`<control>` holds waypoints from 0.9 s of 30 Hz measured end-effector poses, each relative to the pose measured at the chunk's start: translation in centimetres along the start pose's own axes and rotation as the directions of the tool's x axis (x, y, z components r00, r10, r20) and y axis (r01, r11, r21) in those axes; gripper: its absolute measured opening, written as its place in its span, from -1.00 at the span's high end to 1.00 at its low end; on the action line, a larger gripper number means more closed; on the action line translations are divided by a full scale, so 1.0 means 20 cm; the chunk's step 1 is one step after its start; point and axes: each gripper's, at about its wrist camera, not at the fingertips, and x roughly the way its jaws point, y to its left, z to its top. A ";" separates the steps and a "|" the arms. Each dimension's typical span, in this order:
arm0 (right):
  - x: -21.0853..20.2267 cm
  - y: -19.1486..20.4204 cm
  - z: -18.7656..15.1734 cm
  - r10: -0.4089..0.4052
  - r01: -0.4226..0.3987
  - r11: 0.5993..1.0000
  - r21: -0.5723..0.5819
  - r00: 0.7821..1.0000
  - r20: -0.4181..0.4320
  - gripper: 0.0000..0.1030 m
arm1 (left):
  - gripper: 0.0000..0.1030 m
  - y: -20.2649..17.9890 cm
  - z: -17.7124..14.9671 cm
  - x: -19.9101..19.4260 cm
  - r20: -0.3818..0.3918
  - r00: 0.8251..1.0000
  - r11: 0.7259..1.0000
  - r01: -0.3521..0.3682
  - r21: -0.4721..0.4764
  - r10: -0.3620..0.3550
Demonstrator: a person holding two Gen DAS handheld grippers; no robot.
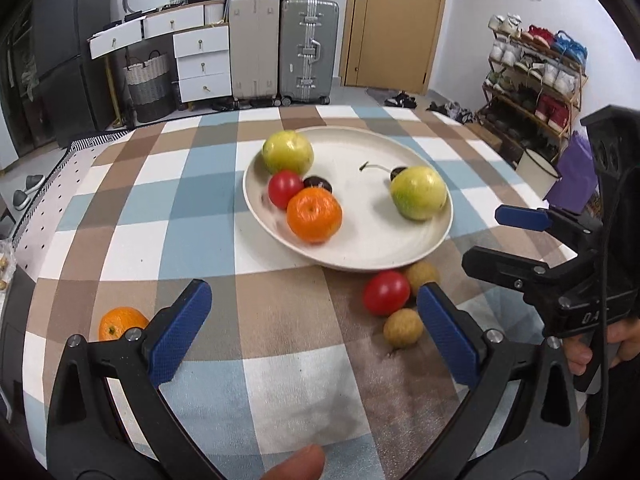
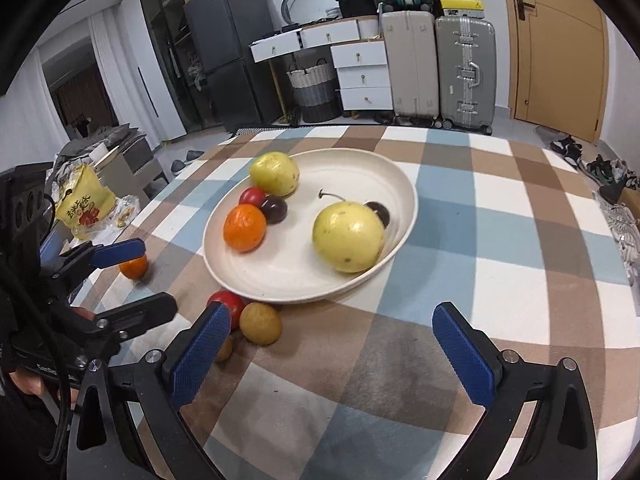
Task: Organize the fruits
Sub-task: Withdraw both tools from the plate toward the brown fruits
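Note:
A cream plate (image 1: 372,236) (image 2: 292,268) on the checked tablecloth holds two yellow-green fruits (image 1: 418,192) (image 1: 287,151), an orange (image 1: 314,214), a red tomato (image 1: 284,188) and two dark cherries. On the cloth in front of the plate lie a red tomato (image 1: 386,292) (image 2: 230,304) and two tan longans (image 1: 403,327) (image 1: 420,274). Another orange (image 1: 118,324) (image 2: 134,266) lies apart at the left. My left gripper (image 1: 316,332) is open and empty, just short of the loose tomato. My right gripper (image 2: 332,356) is open and empty near the plate's front rim.
A yellow snack bag (image 2: 82,204) sits past the table's left edge. Suitcases (image 1: 280,48), white drawers (image 1: 202,62) and a shoe rack (image 1: 536,80) stand beyond the far edge. A thumb (image 1: 296,464) shows at the bottom of the left wrist view.

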 end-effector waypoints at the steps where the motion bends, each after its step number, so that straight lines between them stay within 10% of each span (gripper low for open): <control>1: 0.01 0.01 -0.01 0.001 -0.001 1.000 -0.003 1.000 -0.005 -0.99 | -0.99 0.00 -0.01 0.01 -0.011 1.000 1.000 0.005 0.007 -0.005; 22: 0.10 0.07 -0.06 0.028 -0.034 0.997 -0.063 0.995 -0.094 -0.96 | -0.99 -0.06 -0.05 0.06 -0.100 0.995 0.998 0.004 0.058 0.002; 27: 0.13 0.09 -0.06 0.033 -0.041 0.996 -0.077 0.994 -0.107 -0.66 | -0.99 -0.01 -0.04 0.06 -0.106 0.994 0.999 -0.011 0.031 0.014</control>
